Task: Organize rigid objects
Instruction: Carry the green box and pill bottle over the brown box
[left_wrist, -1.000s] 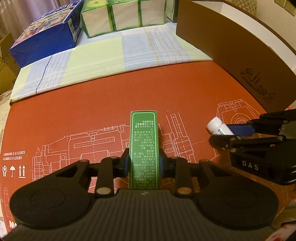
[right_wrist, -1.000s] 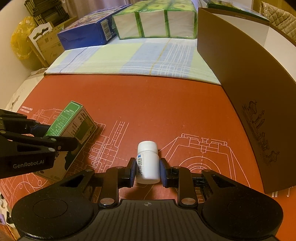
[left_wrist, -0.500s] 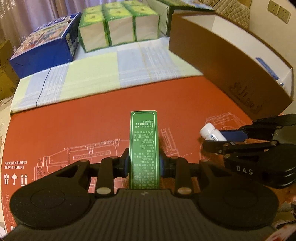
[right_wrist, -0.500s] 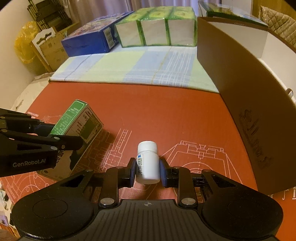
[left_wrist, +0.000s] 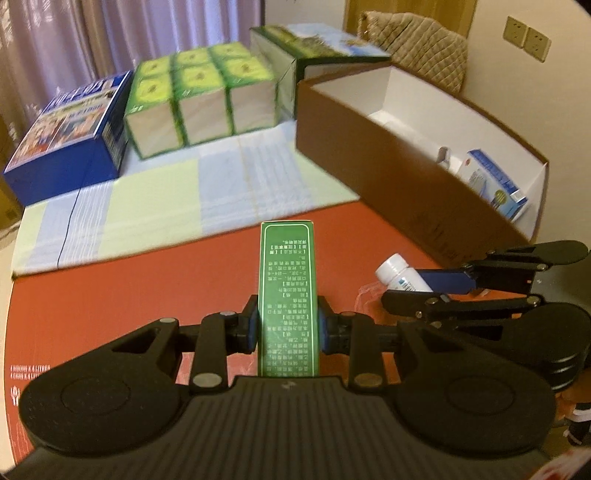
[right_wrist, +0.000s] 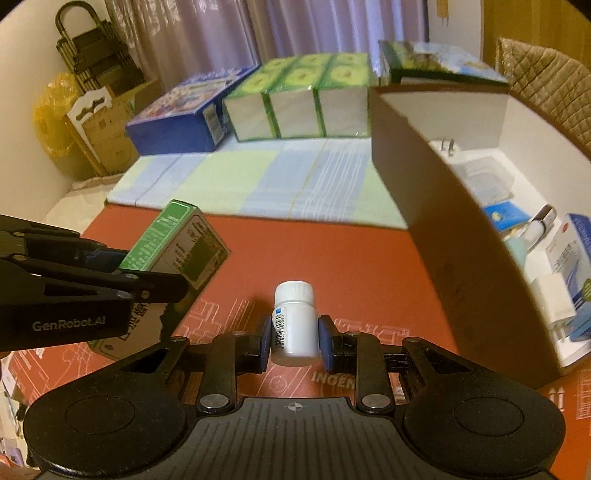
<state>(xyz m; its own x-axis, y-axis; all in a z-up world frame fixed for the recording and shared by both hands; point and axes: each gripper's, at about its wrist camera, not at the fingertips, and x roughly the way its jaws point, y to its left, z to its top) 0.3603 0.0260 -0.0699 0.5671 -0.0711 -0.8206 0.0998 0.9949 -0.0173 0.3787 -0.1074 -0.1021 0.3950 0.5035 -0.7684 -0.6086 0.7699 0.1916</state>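
Note:
My left gripper (left_wrist: 287, 325) is shut on a tall green box (left_wrist: 287, 288) with pale print, held clear above the red mat (left_wrist: 147, 288). The right wrist view shows that green box (right_wrist: 173, 240) at the left, pinched by the left gripper (right_wrist: 162, 273). My right gripper (right_wrist: 294, 338) is shut on a small white pill bottle (right_wrist: 294, 321), cap pointing away, also lifted off the mat. In the left wrist view the bottle (left_wrist: 400, 275) and the right gripper (left_wrist: 424, 284) sit at the right. A brown open carton (right_wrist: 436, 206) with a white inside stands to the right.
Several medicine boxes (right_wrist: 569, 266) and small items lie inside the brown carton (left_wrist: 369, 158). Behind the mat lies a striped cloth (left_wrist: 166, 199) bearing a blue box (left_wrist: 66, 136), green tissue packs (left_wrist: 199, 96) and a lidded green box (left_wrist: 314, 51). A yellow bag (right_wrist: 51, 122) stands far left.
Both grippers have risen with their loads, so the mat looks farther below. The inside of the brown carton and its contents have come into view.

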